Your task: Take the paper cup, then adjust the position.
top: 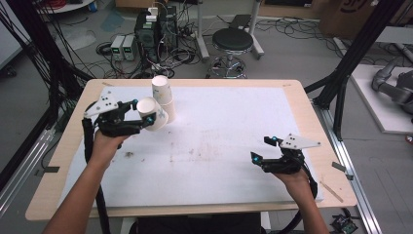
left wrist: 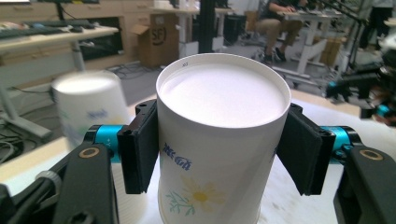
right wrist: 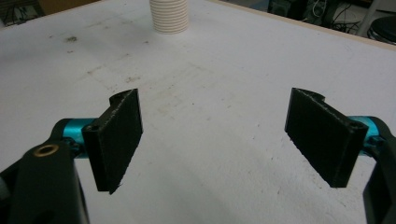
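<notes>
Left claw grips a paper cup by its sides, one jaw pressed on each flank; cup is bottom-up toward the left gripper view's camera, daisy print on its wall. In the high view the cup lies tilted, held above the table. Just beyond this claw, a stack of cups stands on the table; whether the held cup touches it is hard to tell. Right claw wide open, jaws apart over bare table, stack far ahead.
</notes>
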A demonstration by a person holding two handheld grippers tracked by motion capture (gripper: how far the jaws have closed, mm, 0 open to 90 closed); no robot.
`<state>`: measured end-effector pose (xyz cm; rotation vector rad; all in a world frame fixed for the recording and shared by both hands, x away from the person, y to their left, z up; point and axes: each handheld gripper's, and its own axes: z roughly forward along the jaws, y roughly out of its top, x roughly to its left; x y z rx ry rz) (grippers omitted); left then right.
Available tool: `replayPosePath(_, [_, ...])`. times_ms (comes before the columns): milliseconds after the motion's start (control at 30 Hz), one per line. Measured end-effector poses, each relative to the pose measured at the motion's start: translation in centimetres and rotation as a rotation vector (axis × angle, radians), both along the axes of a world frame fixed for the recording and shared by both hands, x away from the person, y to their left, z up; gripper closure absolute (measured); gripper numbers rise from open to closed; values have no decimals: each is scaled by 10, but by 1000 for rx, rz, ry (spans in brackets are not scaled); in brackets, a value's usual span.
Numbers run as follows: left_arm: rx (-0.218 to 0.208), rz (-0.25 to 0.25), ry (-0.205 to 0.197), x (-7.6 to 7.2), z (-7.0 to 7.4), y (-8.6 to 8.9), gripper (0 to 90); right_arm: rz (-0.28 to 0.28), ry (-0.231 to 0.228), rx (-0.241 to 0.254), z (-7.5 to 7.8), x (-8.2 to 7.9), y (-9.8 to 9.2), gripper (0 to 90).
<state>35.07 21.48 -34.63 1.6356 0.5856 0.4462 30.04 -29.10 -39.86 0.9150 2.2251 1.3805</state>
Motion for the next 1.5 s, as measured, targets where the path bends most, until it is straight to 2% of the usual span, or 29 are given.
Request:
replayPosePath(33, [5,-3,-1,-3,-4,-3,352,3,2,0,0,0,1,192])
replayPosePath(133, [-16,-35,17,-12,-20,-12,352,17,11,-2,-1,2,5,192])
replayPosePath(267, [-10,-66,30,-14,-30,-20,351,40,9,-12,-2,3,9,192])
replayPosePath(300, [-20,-87,41,-15,-33,-23,350,39,14,-10,-2,3,9,192])
replayPosePath(400, [-28,-94,48,-16,-35,-26,348,43,10,-10,-2,3,10,192])
replayPosePath(600, [-16,-138,50,-19,-34,-37,346,65,18,-6,-2,2,15,192])
replayPosePath(700, [-23,-157,60,-19,-36,-43,346,103,19,-4,-3,1,21,191])
replayPosePath(800, [-18,-171,66,-19,-37,-47,346,118,22,5,-3,0,23,191])
replayPosePath(867, [-13,-186,72,-19,-38,-51,346,153,18,19,-2,0,28,190])
replayPosePath(933, [-1,-206,76,-19,-39,-55,346,160,17,18,-2,0,30,190])
replayPosePath(1000, [12,-220,79,-20,-40,-59,346,199,18,2,-3,0,38,185])
replayPosePath(1200, [5,-242,93,-25,-40,-67,343,253,9,29,-1,1,49,186])
replayPosePath(1300, [1,-260,99,-27,-38,-69,342,296,3,41,1,3,62,187])
replayPosePath(1500, [-10,-313,107,-28,-40,-77,341,322,0,58,3,7,73,189])
